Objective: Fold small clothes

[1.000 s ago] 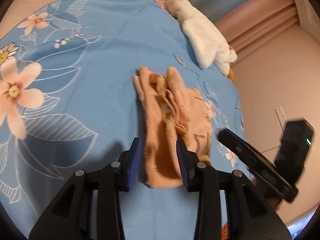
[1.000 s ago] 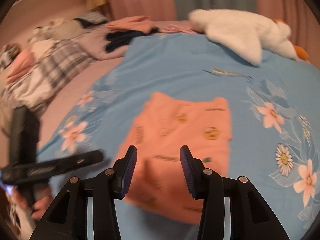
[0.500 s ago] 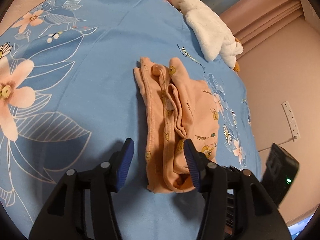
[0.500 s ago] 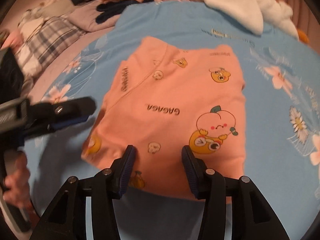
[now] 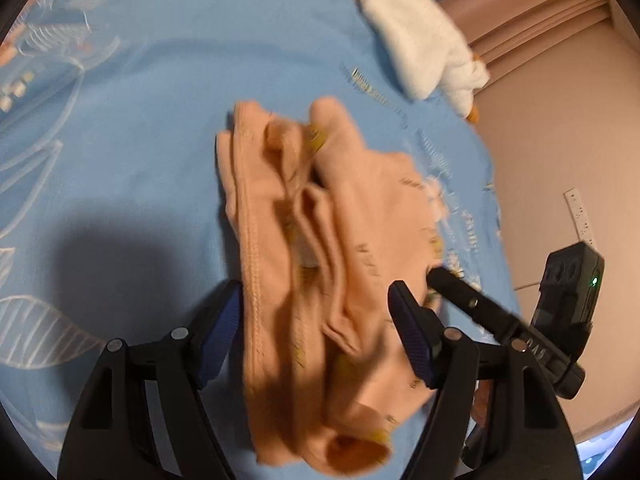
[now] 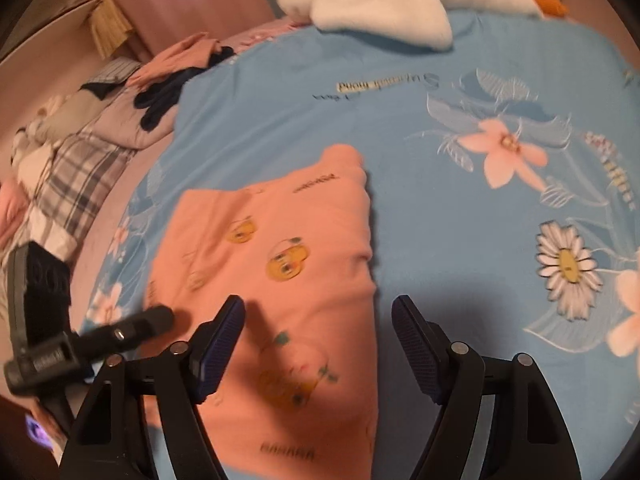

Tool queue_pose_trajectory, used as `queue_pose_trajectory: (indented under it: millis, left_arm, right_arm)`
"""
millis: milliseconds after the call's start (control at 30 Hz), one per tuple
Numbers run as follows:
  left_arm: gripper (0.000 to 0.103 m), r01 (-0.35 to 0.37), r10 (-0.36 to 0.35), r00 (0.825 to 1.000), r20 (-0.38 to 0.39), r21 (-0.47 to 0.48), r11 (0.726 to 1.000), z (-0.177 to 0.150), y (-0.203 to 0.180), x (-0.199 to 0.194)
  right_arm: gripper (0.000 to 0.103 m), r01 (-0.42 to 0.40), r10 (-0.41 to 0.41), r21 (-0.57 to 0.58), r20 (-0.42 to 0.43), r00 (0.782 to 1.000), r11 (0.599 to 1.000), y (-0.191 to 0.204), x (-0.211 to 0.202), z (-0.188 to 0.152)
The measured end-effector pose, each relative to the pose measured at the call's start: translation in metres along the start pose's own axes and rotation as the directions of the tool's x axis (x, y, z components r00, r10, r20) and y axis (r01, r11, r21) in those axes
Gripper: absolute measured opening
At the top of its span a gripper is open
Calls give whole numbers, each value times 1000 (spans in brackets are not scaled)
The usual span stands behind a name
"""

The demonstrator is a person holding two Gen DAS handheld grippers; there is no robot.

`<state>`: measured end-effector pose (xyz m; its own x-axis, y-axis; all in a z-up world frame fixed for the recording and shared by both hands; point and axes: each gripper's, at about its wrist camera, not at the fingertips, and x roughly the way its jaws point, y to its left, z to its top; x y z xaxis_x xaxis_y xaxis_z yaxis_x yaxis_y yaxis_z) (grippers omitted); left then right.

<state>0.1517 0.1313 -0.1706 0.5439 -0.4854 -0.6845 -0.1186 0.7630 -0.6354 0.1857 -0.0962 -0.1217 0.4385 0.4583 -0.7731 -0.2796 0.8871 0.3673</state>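
Mid-approach for a fresh grab: both sets of fingers just spread apart, left gripper (image 5: 316,332) and right gripper (image 6: 318,348) straddling the near hem of the peach garment (image 6: 272,280), nothing clamped yet. Garment lying partly folded on the blue floral bedsheet (image 6: 440,152), plush toy (image 6: 380,4) off at 12 o'clock. Next, probably: lower onto the hem at 6 o'clock, pinch both corners, lift toward 12.

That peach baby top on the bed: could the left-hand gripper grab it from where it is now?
Probably yes. The left gripper has just been opening and hangs right over the peach top's near edge, cloth lying between its jaws, unpinched. Nothing covers it; the right gripper hovers beside.
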Motion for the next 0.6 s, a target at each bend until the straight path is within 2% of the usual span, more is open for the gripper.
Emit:
queue_pose_trajectory:
  millis: [100,200,300,333,367,467,600]
  left_arm:
    - [68,51,-51,998,26,-13,999,2,4,6]
    - [56,30,-30,999,24,-13,999,5,3,11]
    - [40,33,-33,999,27,-13,999,5,0,13]
    - [37,38,-38,999,28,-17,999,4,0,13]
    - [36,36,-35,999,37,-17,999,3,-1,11]
    - [33,4,-4,998,60,-1,1000,-2,-13,4]
    - [32,-13,5,993,115,64,998,-11,-42,-20]
  right_arm:
    - [77,-74,74,27,-25,997,997,1,13,-2]
    - [74,-100,101,47,-18,995,994,-1,23,-1]
    - [57,-77,78,24,-5,997,997,4,20,-1]
    - [47,-83,83,19,-5,997,996,3,18,0]
    - [39,-89,89,13,-3,996,996,3,17,0]
    - [30,-82,83,-23,16,996,996,9,5,1]
    - [29,-63,69,-77,68,995,995,19,-22,3]
